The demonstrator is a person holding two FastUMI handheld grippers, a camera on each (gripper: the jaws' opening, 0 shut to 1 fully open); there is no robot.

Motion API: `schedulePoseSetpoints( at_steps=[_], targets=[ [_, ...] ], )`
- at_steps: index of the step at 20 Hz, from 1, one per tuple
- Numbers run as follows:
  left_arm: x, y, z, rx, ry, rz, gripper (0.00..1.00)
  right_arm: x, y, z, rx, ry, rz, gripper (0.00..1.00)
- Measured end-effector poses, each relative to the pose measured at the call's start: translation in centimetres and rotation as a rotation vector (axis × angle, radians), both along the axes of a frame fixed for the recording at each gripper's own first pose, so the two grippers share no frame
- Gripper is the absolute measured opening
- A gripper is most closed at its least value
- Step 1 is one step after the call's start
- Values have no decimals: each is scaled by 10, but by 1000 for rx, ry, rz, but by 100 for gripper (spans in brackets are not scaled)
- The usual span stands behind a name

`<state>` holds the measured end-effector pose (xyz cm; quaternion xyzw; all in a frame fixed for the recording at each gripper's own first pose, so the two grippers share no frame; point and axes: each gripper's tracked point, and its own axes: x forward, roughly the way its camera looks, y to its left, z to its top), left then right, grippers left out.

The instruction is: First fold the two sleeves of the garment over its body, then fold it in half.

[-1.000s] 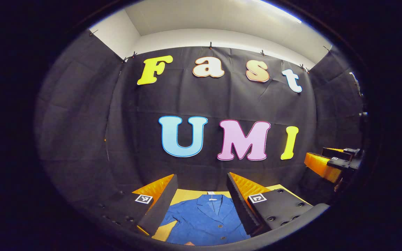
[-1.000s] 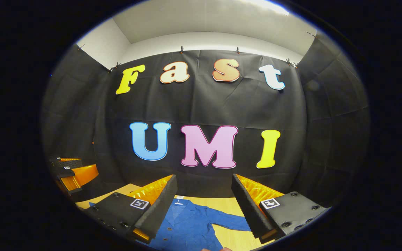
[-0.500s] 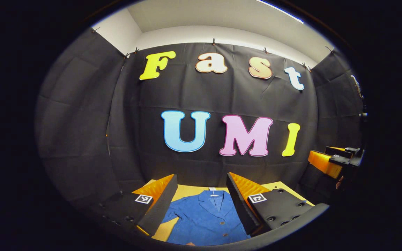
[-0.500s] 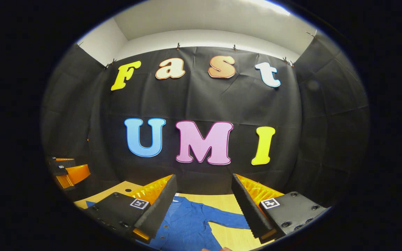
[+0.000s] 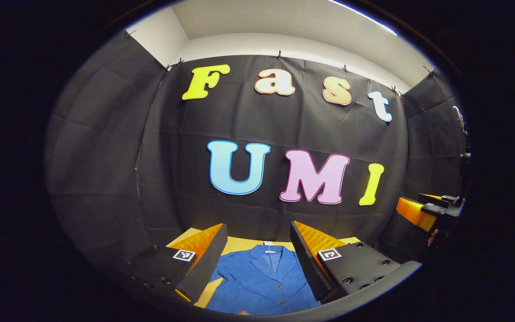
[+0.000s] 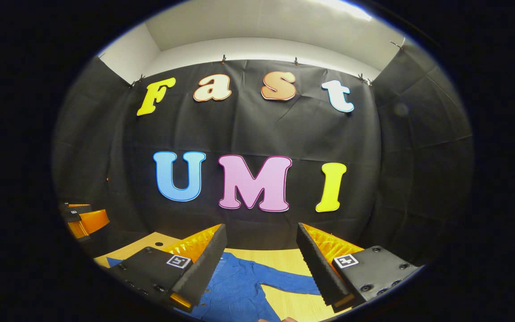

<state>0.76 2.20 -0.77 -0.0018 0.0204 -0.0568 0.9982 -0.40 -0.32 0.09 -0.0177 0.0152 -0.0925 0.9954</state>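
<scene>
A blue, finely textured button-front garment (image 5: pixel 262 284) lies flat on the pale wooden worktop (image 6: pixel 300 304), one sleeve (image 6: pixel 284 282) stretched right. Left gripper (image 5: pixel 257 239) and right gripper (image 6: pixel 261 241) hover above, ridged fingers spread apart, before creased black cloth walls.

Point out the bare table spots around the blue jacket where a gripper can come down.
Bare table lies below the spread sleeve, and a strip between collar and back wall. The jacket covers the middle.
</scene>
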Motion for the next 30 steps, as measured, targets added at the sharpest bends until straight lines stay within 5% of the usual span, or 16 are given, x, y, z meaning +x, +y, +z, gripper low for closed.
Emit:
schedulePoseSetpoints(
  at_steps=[3, 7, 8, 9, 22, 23, 24, 27, 28, 30],
  targets=[
    [-3, -4, 4, 4, -15, -14, 82, -2, 0, 2, -7, -5, -1, 93],
    [-6, -3, 10, 24, -42, -20, 80, -4, -1, 2, -16, -5, -9, 99],
    [-5, -4, 10, 20, -43, -28, 83, -5, -2, 1, -16, -4, -11, 92],
    [-5, -6, 12, 12, -48, -33, 82, -7, -3, 2, -17, -5, -12, 99],
    [-16, -43, 12, 75, -70, -139, 82, -16, -18, 7, -57, -1, 16, 99],
    [-18, -43, 13, 81, -68, -143, 82, -16, -19, 4, -46, 7, 41, 93],
    [-20, -45, 13, 90, -73, -147, 81, -17, -19, 2, -28, 12, 62, 99],
    [-21, -53, 12, 121, -78, -183, 82, -12, -44, -5, 7, 28, 52, 100],
    [-21, -53, 8, 117, -68, -185, 82, -9, -56, -10, 2, 36, 38, 92],
    [-18, -51, 5, 94, -50, -170, 82, -5, -83, -23, -7, 63, 7, 99]
  ],
)
